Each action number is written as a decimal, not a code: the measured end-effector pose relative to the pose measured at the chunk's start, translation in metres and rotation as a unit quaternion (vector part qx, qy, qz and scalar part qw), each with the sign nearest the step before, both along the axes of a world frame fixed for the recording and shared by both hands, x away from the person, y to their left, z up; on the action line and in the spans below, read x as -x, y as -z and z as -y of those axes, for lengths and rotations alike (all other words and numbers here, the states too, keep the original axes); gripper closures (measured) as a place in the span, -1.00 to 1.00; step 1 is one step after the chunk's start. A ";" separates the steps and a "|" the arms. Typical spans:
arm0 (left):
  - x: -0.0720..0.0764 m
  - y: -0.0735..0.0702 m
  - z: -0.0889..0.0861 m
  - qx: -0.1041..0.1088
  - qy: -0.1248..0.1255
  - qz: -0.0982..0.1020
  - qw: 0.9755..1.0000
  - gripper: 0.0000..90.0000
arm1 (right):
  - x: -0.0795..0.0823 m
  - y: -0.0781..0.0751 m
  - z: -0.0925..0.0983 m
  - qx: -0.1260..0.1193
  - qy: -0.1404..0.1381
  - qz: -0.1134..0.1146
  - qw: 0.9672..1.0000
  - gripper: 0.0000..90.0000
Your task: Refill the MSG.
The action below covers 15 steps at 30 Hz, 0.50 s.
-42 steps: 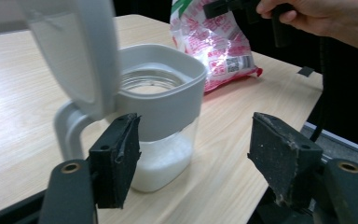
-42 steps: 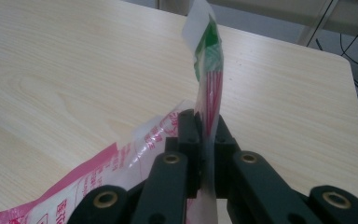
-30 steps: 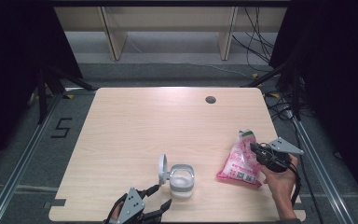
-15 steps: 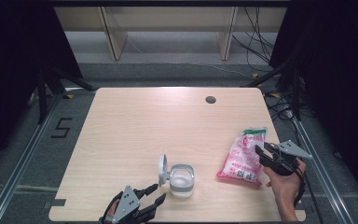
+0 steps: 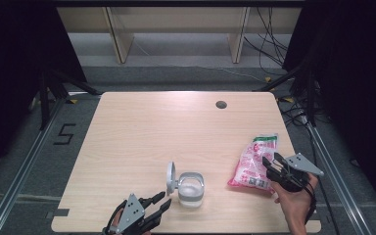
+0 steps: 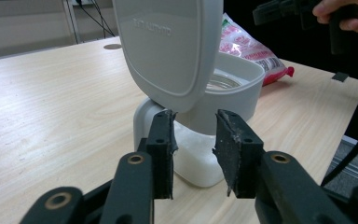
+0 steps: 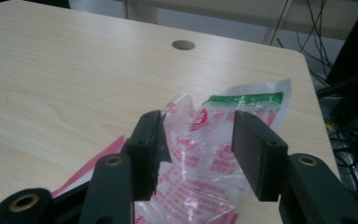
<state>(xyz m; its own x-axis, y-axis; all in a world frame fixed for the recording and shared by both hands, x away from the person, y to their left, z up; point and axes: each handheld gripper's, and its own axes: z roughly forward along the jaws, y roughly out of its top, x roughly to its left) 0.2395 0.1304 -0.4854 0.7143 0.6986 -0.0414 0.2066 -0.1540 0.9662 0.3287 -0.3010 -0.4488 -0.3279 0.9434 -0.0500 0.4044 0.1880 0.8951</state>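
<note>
The surface [image 5: 142,147] carries a pink bag [image 5: 253,164] near its right edge and a white jar [image 5: 191,188] with raised lid [image 5: 171,176] near the front. The right gripper [image 5: 269,164] has just been opening; its jaws stand apart over the bag, released. The left gripper [image 5: 160,201], just before the jar, has been closing, grasping nothing.

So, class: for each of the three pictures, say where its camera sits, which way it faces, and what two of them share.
High view: above the near edge, facing forward and down on the table; shows both hands and tools.
Left gripper view: rides the left tool, facing the white container with its raised lid.
Right gripper view: rides the right tool, over the pink bag.
Shared: all three views show the bag.
</note>
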 end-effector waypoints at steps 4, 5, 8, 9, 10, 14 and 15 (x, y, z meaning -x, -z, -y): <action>-0.001 0.000 -0.001 0.006 -0.013 -0.006 1.000 0.53 | 0.006 0.002 -0.011 -0.019 -0.007 -0.008 1.000 0.10; -0.001 -0.001 -0.001 0.016 -0.019 -0.013 1.000 0.55 | 0.006 0.002 -0.012 -0.016 -0.019 -0.001 1.000 0.09; -0.002 -0.003 -0.002 0.010 -0.027 -0.007 1.000 0.66 | 0.011 0.002 -0.022 -0.006 -0.051 0.007 0.999 0.09; -0.003 -0.004 -0.002 0.007 -0.024 -0.003 1.000 0.68 | 0.014 0.002 -0.024 -0.001 -0.057 -0.001 0.998 0.09; -0.003 -0.004 -0.002 0.007 -0.024 -0.003 1.000 0.71 | 0.014 0.002 -0.024 -0.001 -0.057 -0.001 0.998 0.09; -0.004 -0.003 0.000 0.000 -0.026 0.004 1.000 0.72 | 0.018 0.001 -0.036 0.002 -0.078 0.004 0.997 0.09; -0.005 -0.003 0.001 0.005 -0.027 0.002 1.000 0.75 | 0.020 0.001 -0.039 0.007 -0.088 0.001 0.996 0.10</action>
<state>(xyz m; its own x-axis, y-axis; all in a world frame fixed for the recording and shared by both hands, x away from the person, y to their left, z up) 0.2441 0.1293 -0.4824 0.6759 0.7356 -0.0452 0.2104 -0.1338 0.9684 0.3087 -0.2620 -0.4502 -0.4875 0.8708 -0.0645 0.3619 0.2688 0.8926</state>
